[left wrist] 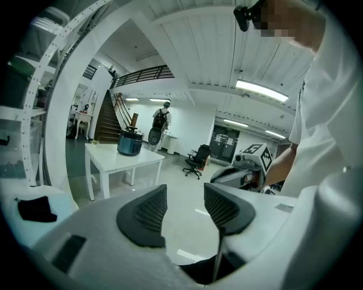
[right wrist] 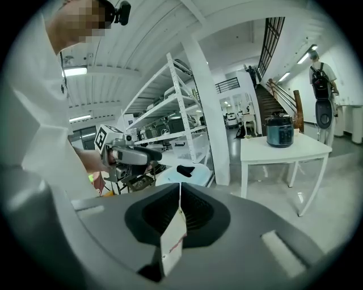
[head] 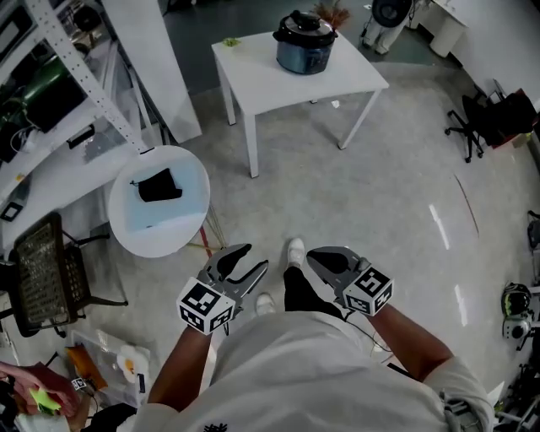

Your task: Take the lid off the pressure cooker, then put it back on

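Note:
The pressure cooker (head: 305, 42), dark blue-grey with a black lid (head: 305, 25) on it, stands on a white table (head: 253, 80) far ahead across the floor. Both grippers are held close to the body, well away from it. My left gripper (head: 253, 258) is open, and the left gripper view shows floor through the gap between its pads (left wrist: 185, 207). My right gripper (head: 314, 256) is shut, its pads meeting (right wrist: 180, 204) with a small white tag dangling at the seam. The cooker also appears small in the distance (left wrist: 130, 142) (right wrist: 279, 136).
A round white side table (head: 135, 228) with a black cloth (head: 160, 186) stands at my left front. Metal shelving (head: 51, 101) and a mesh chair (head: 42, 270) line the left. An office chair (head: 472, 126) sits at the right. A person with a backpack (left wrist: 161, 120) stands beyond the table.

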Motion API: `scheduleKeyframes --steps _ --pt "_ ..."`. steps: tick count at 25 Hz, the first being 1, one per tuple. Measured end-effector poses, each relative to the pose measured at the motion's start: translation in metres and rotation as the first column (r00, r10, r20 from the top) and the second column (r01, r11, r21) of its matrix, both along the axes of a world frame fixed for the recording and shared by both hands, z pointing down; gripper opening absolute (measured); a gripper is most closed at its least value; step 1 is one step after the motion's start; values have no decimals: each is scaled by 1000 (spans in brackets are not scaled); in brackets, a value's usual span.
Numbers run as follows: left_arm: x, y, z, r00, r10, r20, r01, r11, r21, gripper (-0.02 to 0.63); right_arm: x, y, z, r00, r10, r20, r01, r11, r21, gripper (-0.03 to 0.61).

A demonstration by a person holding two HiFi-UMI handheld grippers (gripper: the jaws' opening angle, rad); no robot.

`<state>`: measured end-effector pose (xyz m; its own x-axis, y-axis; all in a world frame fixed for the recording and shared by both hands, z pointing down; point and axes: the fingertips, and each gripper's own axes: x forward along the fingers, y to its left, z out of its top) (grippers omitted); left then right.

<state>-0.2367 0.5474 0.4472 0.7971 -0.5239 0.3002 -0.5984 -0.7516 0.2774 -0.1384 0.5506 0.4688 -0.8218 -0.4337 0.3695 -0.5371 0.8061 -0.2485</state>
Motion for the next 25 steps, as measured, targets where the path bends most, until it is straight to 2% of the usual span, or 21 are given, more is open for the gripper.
scheduleKeyframes --steps 3,9,18,25 --pt "1 -35 -5 1000 -11 14 11 1000 20 218 4 -28 4 1000 -15 3 15 1000 6 23" --pt "18 -123 -14 998 -44 34 43 999 28 227 24 -105 4 999 -48 8 48 998 28 21" --pt "78 -247 -26 996 -42 79 39 998 42 229 86 -222 2 1000 -20 23 19 999 33 17" --pt "130 -313 -27 991 -16 130 6 997 75 230 136 -278 8 999 21 39 -22 999 38 14"
